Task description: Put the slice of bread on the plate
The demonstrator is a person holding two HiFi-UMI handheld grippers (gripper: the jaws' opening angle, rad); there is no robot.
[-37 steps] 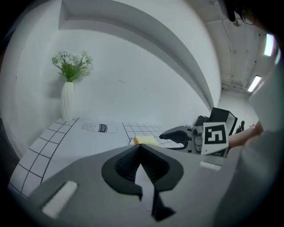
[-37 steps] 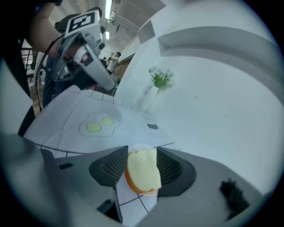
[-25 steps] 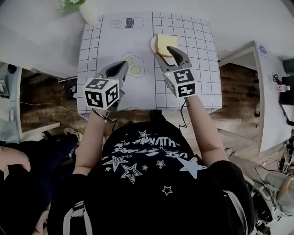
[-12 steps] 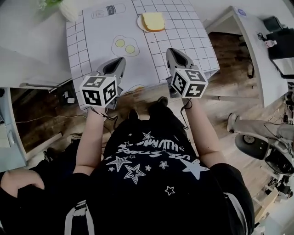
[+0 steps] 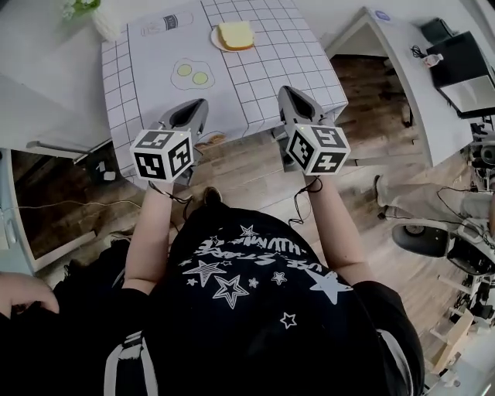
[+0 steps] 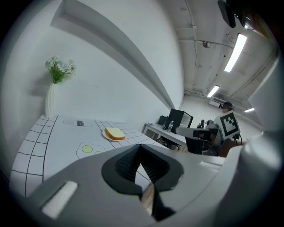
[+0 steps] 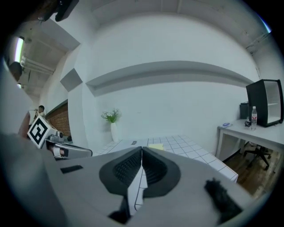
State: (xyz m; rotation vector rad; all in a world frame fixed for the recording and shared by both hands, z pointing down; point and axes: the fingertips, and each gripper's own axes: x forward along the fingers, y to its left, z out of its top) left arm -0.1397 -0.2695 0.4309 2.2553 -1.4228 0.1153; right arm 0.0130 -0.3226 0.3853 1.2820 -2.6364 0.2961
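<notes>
Bread (image 5: 236,34) lies on the plate (image 5: 215,41), far ahead of both sets of fingertips. Left gripper (image 5: 198,106) closed, empty. Right gripper (image 5: 288,93) jaws have just been closing, nothing between them. Task looks done: best leave the bread untouched.

One slice of bread (image 5: 235,34) and one plate (image 5: 214,41), upper middle; one vase (image 5: 104,23), upper left; two printed eggs (image 5: 192,73); seemingly one printed bottle (image 5: 166,23); one table (image 5: 271,62).
</notes>
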